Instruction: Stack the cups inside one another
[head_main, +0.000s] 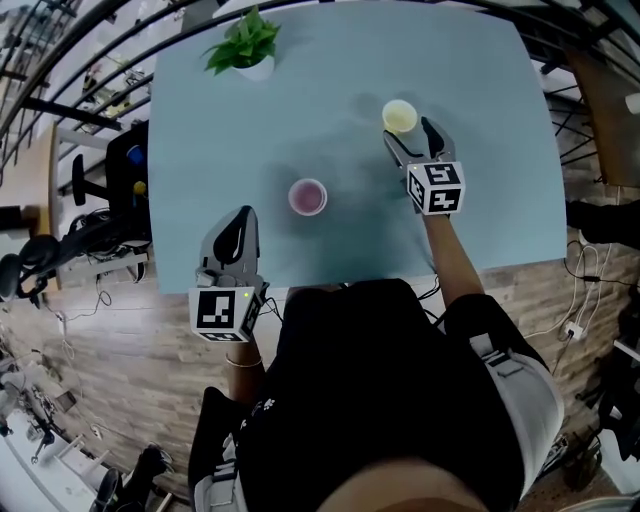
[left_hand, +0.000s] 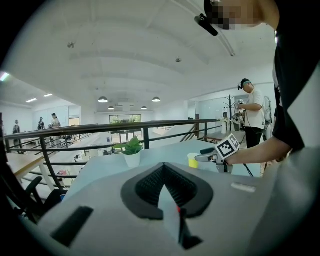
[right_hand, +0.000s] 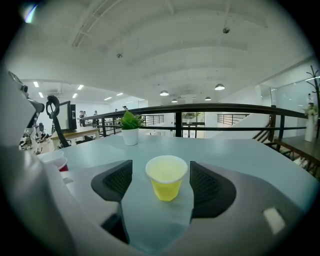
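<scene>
A yellow cup (head_main: 399, 116) stands upright on the pale blue table (head_main: 490, 200), at the far right. My right gripper (head_main: 408, 134) is open around it; in the right gripper view the yellow cup (right_hand: 166, 182) sits between the two dark pads (right_hand: 119, 179), and neither pad presses on it. A pink cup (head_main: 308, 197) stands upright near the table's middle, and shows at the left edge of the right gripper view (right_hand: 56, 162). My left gripper (head_main: 235, 232) is shut on nothing and hovers at the table's near left edge, well short of the pink cup.
A potted green plant (head_main: 245, 45) stands at the table's far left corner. Dark railings (right_hand: 210, 107) run behind the table. From the left gripper view I see the yellow cup (left_hand: 192, 160) and a person standing beyond the table (left_hand: 252, 112).
</scene>
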